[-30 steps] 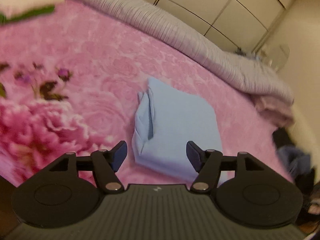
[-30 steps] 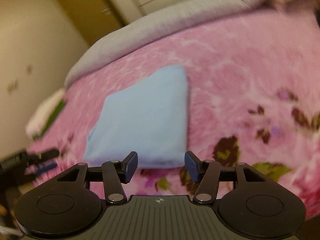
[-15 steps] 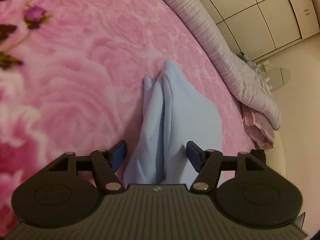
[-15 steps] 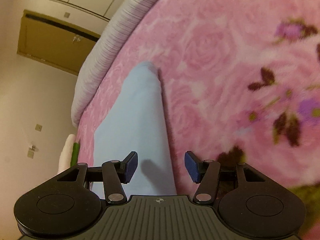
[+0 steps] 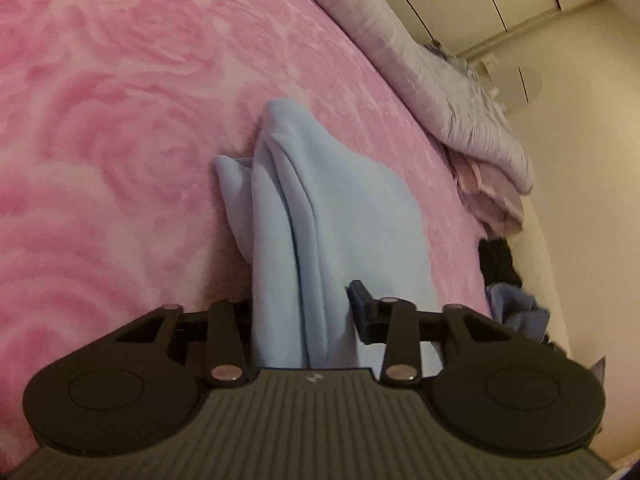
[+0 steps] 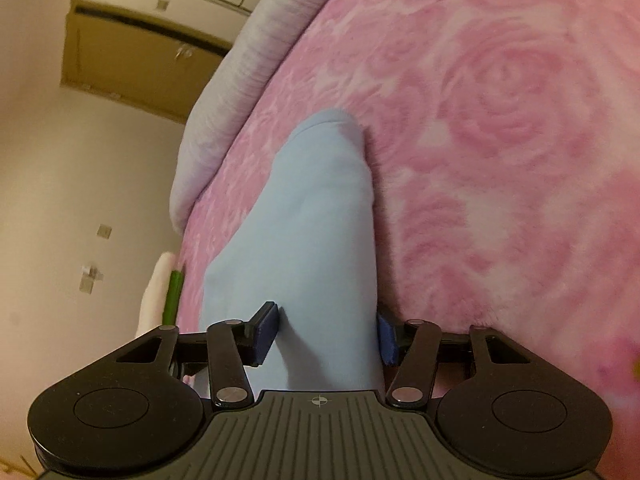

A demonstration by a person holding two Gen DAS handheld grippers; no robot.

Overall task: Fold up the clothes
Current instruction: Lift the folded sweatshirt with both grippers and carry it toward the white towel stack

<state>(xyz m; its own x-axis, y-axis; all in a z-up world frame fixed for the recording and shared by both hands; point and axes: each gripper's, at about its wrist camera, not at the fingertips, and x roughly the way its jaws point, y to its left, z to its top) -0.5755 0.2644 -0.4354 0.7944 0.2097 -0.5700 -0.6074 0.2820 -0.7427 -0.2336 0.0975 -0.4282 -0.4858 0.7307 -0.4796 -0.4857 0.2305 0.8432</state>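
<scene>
A folded light blue garment (image 5: 352, 216) lies on the pink rose-patterned blanket (image 5: 120, 128). In the left wrist view its layered, open edge runs between the jaws of my left gripper (image 5: 304, 308). The jaws are closing and the cloth fills the gap: the right pad (image 5: 360, 312) presses its side, and the left pad is hidden behind the fabric. In the right wrist view the garment's (image 6: 308, 216) smooth folded edge sits between the jaws of my right gripper (image 6: 326, 326). These jaws are closing too, and both blue pads touch the cloth.
A grey ribbed quilt (image 5: 452, 80) lines the far edge of the bed, with pinkish bedding (image 5: 492, 196) and dark clothes (image 5: 504, 268) beyond it. White wardrobe doors and a wall stand behind. A white and green folded item (image 6: 168, 292) lies at the blanket's edge.
Both grippers came down and forward onto the garment from opposite sides. Their jaws, wide apart before, have narrowed onto the cloth edges.
</scene>
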